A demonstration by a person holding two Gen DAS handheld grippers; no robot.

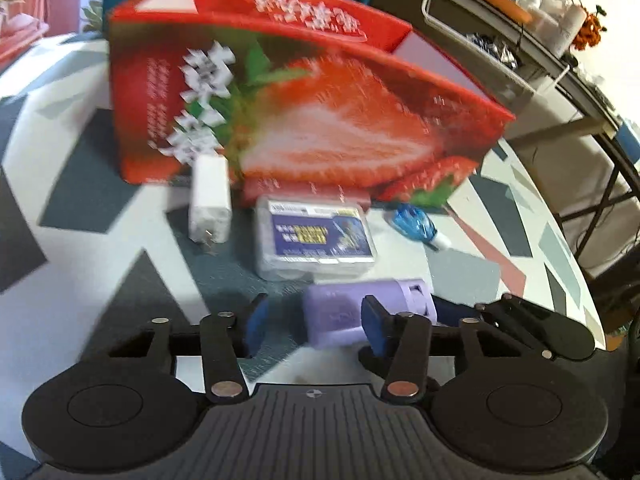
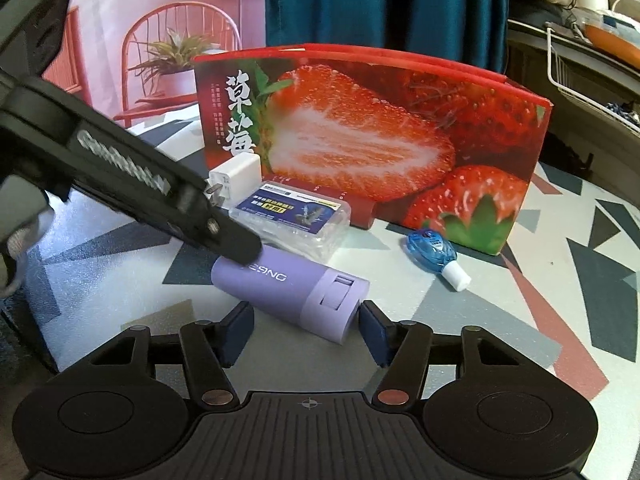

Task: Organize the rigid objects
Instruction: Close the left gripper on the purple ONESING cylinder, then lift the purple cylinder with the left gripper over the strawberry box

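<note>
A purple cylinder-shaped device [image 2: 280,284] lies on the patterned table. My right gripper [image 2: 306,330] stands at its near, capped end with its jaws partly apart. The cap sits between the blue pads, and I see no firm press on it. My left gripper [image 1: 316,326] hovers over the same purple device [image 1: 340,316]. Its right pad overlaps the body while its left pad stands clear, so it holds nothing. In the right wrist view, a left gripper finger [image 2: 224,232] reaches the device's far end. Behind the device lie a clear case with a blue label [image 2: 292,216], a white charger plug [image 2: 236,178] and a blue correction tape [image 2: 434,254].
A big red strawberry box [image 2: 372,136] stands upright right behind the small items. The patterned tabletop [image 2: 520,320] runs out to the right. A dark shelf with a wire basket [image 1: 500,40] stands beyond the table edge on the right, and a teal curtain hangs behind.
</note>
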